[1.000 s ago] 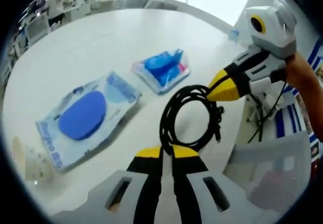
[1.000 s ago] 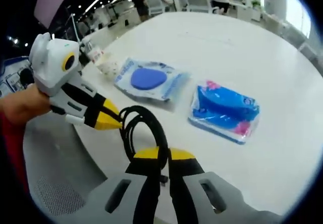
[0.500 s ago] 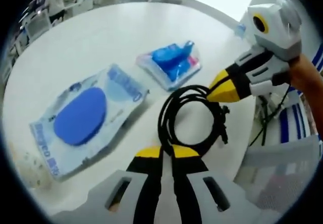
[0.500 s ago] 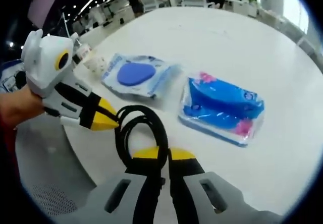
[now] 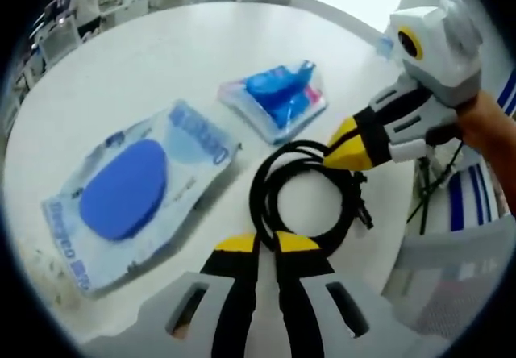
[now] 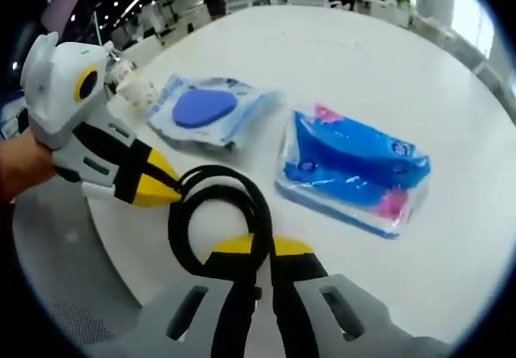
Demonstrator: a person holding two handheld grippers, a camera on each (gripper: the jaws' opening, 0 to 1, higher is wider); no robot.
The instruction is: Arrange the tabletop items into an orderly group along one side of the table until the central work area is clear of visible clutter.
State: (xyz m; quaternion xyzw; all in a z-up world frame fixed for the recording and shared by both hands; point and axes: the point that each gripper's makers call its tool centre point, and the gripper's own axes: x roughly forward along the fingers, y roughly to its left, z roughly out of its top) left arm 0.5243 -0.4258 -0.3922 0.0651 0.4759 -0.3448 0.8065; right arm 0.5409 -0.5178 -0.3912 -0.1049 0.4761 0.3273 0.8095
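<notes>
A black coiled cable lies just above the white table's near edge, held from both sides. My left gripper is shut on the coil's near side, and from the left of the right gripper view it pinches the loop's edge. My right gripper is shut on the opposite side; its yellow tips enter the left gripper view from the right. Beyond the coil lie a clear pack with a blue oval and a blue and pink packet.
A small crumpled clear wrapper sits by the oval pack at the table's edge. A grey chair stands beyond the rim, with thin cables hanging near it. A person's hand grips the right tool. Chairs and tables stand far off.
Both cameras have come closer to the table, so the two packs look larger. The coil stays pinched between both grippers and has opened into a rounder loop.
</notes>
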